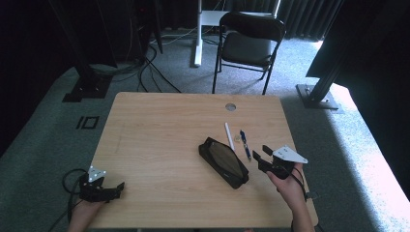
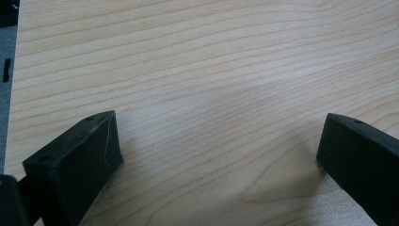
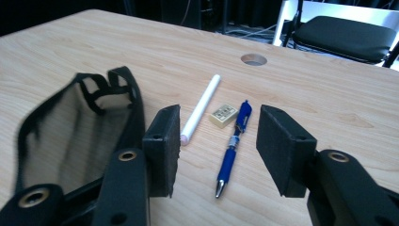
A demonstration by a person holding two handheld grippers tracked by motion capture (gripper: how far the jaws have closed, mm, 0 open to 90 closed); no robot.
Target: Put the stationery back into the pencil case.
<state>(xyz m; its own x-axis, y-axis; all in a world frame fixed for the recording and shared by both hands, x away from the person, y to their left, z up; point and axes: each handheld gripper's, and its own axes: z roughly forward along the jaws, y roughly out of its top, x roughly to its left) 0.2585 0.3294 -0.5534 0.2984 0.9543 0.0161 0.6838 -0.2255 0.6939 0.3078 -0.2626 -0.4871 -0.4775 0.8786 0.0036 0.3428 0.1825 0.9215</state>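
The wooden table (image 1: 159, 140) lay under both my grippers. My left gripper (image 1: 113, 188) rested near the table's near left corner, released, its jaws spread wide over bare wood grain with nothing between them. My right gripper (image 3: 219, 141) hovered at the near right side, its jaws parted and gripping nothing. Just to the left of my right fingers (image 3: 164, 146) lay the black mesh pencil case (image 3: 70, 132), its mouth gaping open toward them. Ahead of the gap between those fingers lay the blue pen (image 3: 234, 146), its metal tip pointing back at me. Beyond my left-hand finger lay the white stick (image 3: 201, 108), and between stick and pen sat the small eraser (image 3: 223, 115), touching neither that I could tell.
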